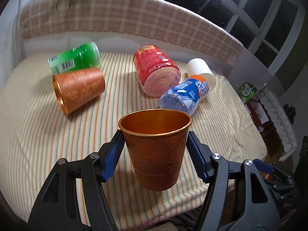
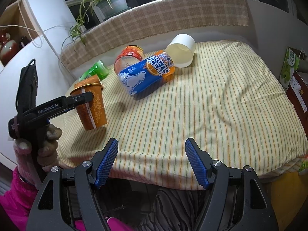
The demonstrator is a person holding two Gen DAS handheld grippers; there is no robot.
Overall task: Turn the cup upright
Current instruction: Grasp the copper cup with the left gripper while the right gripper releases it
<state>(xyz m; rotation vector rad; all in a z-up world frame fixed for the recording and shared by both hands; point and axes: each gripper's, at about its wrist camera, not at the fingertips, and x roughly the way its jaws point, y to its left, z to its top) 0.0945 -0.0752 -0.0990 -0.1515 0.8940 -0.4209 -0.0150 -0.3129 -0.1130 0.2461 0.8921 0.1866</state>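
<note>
The left tool (image 1: 155, 150) grips a copper-orange cup (image 1: 156, 150) by its upper wall, one blue pad (image 1: 113, 156) pressed on each side just below the rolled rim. The cup stands mouth up, tilted slightly, its base just above the striped cloth (image 1: 38, 127) that covers the desk; whether the base touches the cloth cannot be told. In the right wrist view the same cup (image 2: 91, 105) sits at the near left corner of the desk, with the left tool (image 2: 80, 98) clamped across it and a gloved hand (image 2: 36, 146) holding the handle.

The right tool (image 2: 152, 161) hangs open over the near edge of the desk, nothing between its blue pads (image 2: 196, 163).

Farther back, five other containers lie on their sides. A second copper cup (image 1: 79, 90) lies at far left, mouth facing near-left, touching a green cup (image 1: 75, 59) behind it. A red cup (image 1: 156, 71) lies in the middle, its clear base turned toward the camera. A blue and orange Arctic Ocean cup (image 2: 144, 75) rests just right of it, and a white paper cup (image 2: 181, 50) lies beside that one, at the far right. A potted plant (image 2: 109, 2) stands behind the desk.
</note>
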